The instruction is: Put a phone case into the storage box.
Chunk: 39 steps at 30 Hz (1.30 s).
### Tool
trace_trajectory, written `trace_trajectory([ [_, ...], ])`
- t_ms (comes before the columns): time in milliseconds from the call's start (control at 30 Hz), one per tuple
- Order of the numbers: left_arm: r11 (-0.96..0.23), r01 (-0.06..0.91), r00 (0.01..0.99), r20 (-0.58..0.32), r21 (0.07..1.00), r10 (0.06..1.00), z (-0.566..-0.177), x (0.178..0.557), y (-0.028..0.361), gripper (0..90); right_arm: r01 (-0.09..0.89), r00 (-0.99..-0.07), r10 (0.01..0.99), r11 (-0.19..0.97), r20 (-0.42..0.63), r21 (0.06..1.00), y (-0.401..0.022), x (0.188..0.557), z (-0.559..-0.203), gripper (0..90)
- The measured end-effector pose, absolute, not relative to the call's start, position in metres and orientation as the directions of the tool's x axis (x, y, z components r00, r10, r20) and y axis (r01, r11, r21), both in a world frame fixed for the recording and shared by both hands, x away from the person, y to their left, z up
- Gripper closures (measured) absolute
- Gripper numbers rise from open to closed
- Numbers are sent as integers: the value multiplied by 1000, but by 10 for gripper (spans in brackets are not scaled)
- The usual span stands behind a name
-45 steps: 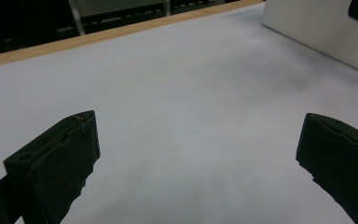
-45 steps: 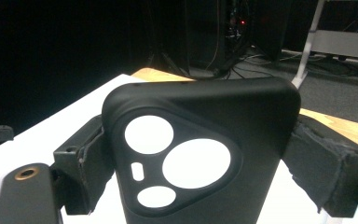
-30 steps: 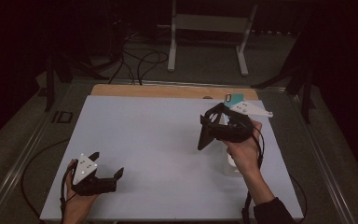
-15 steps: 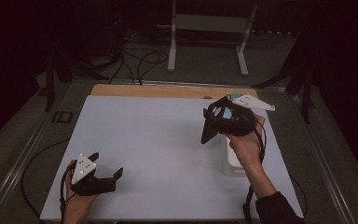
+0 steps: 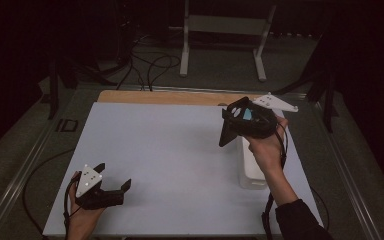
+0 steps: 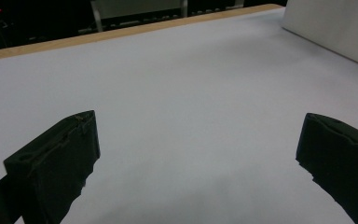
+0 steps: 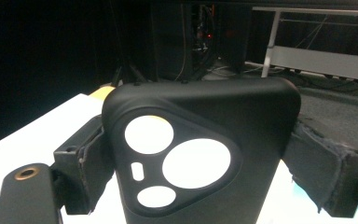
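One phone case [image 7: 205, 154] (black) in right gripper [image 5: 240, 122], left gripper [image 5: 111, 186] agape

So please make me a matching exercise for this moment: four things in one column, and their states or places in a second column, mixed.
Things
1. left tongs
2. right tongs
3. phone case
4. white box

States or places
A. lying on the table under the person's right hand
B. open, holding nothing, low at the near left of the table
C. black, with round cut-outs for a camera, gripped between two jaws
D. raised above the table, shut on something

Pairs: 1-B, 2-D, 3-C, 4-A
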State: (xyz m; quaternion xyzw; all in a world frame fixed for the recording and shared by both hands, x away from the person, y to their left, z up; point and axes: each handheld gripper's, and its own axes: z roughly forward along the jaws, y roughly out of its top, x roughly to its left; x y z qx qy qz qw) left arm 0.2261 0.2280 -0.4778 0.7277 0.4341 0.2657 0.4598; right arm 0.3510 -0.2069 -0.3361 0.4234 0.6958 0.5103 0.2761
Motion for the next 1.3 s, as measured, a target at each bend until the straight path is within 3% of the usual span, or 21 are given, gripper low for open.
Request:
trace_trajectory([
  [1300,-208,397,484,-12,894,875,-479,227,226,0,307,-321,947,78,26,949,-247,376,-325,146],
])
